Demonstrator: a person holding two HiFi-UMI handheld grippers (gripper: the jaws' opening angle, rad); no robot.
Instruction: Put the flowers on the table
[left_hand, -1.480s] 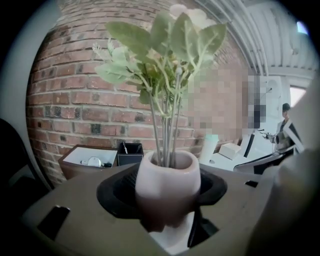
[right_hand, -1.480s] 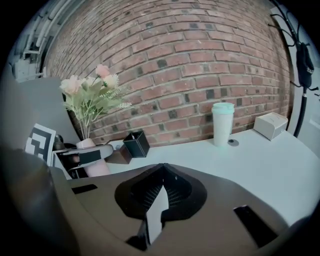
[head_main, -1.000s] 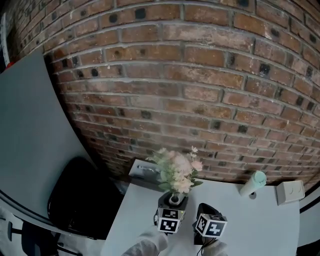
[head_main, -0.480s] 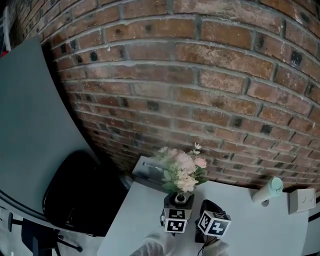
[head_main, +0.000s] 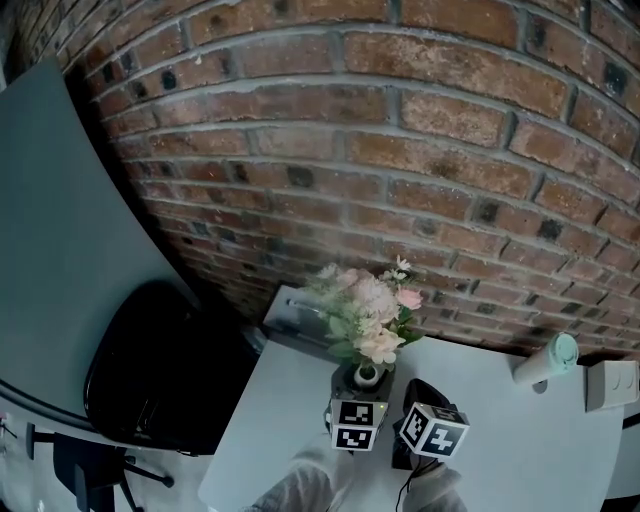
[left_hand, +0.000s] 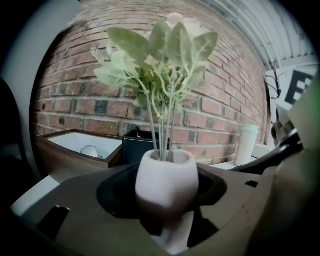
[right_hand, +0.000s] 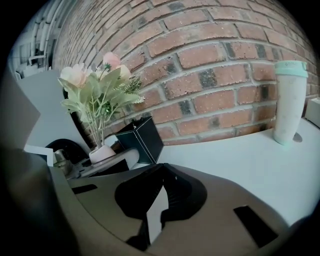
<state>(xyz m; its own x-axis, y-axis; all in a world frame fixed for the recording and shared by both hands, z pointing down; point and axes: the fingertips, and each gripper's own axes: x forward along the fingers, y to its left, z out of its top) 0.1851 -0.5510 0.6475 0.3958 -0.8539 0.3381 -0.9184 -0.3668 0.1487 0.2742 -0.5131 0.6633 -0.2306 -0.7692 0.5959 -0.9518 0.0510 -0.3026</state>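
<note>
Little altered from a second earlier: kept the left hand-held gripper (head_main: 360, 398) clamped on the small white vase (left_hand: 167, 181), with the right hand-held gripper (right_hand: 160, 197) just beside it, as before. Saw desk (head_main: 510, 440) and vase sit a touch further right in the head view, with more brick wall (head_main: 400, 150) filling the top. Held the flowers (head_main: 372, 318) upright in the vase, over the near left part of the desk; could not tell whether the vase's base touched the surface. Kept the right jaws drawn together, nothing between them. Found, behind the vase, a wooden tray (left_hand: 70, 160) with a small pale object (left_hand: 90, 150) lying inside, and a black box (right_hand: 144, 140) just beside it against the wall. Noted a pale cup (right_hand: 289, 102) standing upright well off to the right, its green lid on.
</note>
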